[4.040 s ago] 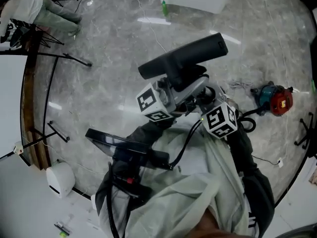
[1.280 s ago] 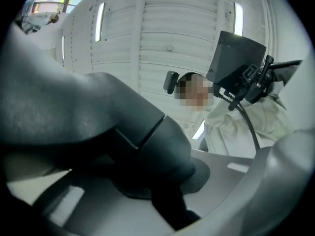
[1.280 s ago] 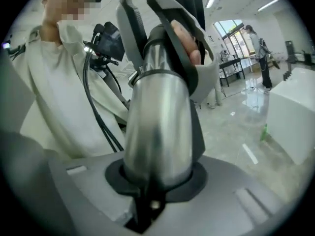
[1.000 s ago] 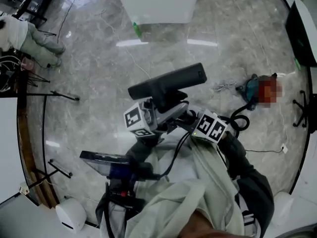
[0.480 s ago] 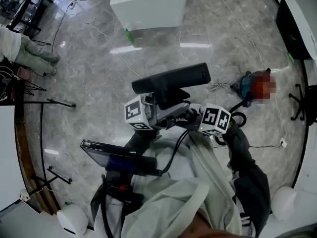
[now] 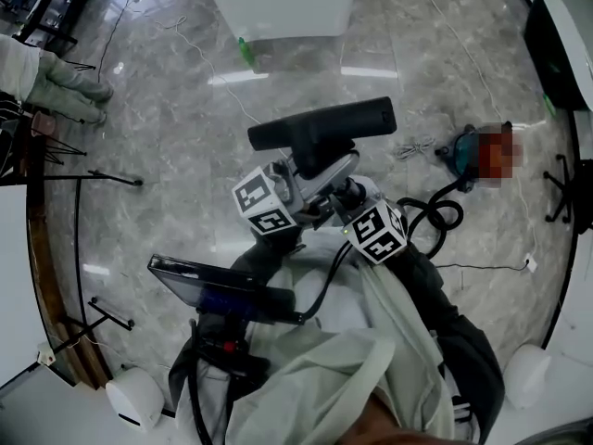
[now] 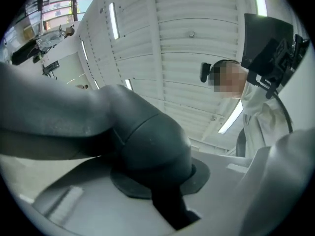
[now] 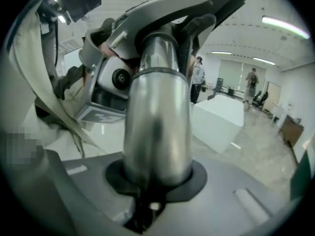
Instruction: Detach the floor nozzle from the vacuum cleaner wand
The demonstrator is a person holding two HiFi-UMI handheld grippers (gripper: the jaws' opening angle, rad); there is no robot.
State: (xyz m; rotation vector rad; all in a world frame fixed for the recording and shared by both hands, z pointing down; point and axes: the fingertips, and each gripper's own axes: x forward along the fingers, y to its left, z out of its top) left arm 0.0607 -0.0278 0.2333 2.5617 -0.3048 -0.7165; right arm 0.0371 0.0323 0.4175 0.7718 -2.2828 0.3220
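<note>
In the head view the black floor nozzle is held up off the floor, crosswise above both grippers. Its dark grey neck fills the left gripper view, and my left gripper is shut on it. The silver wand runs up from my right gripper, which is shut round the tube. In the head view, the left gripper and right gripper sit close together under the nozzle. The joint between wand and nozzle neck shows still together.
A white box stands on the marble floor at the top. A blue and red tool with a black cable lies at right. A dark screen hangs at the person's chest. Black stands are at left.
The right gripper has swung left and lower, closer to the left one. The nozzle sits a little higher in the picture. Both grips look unchanged.
</note>
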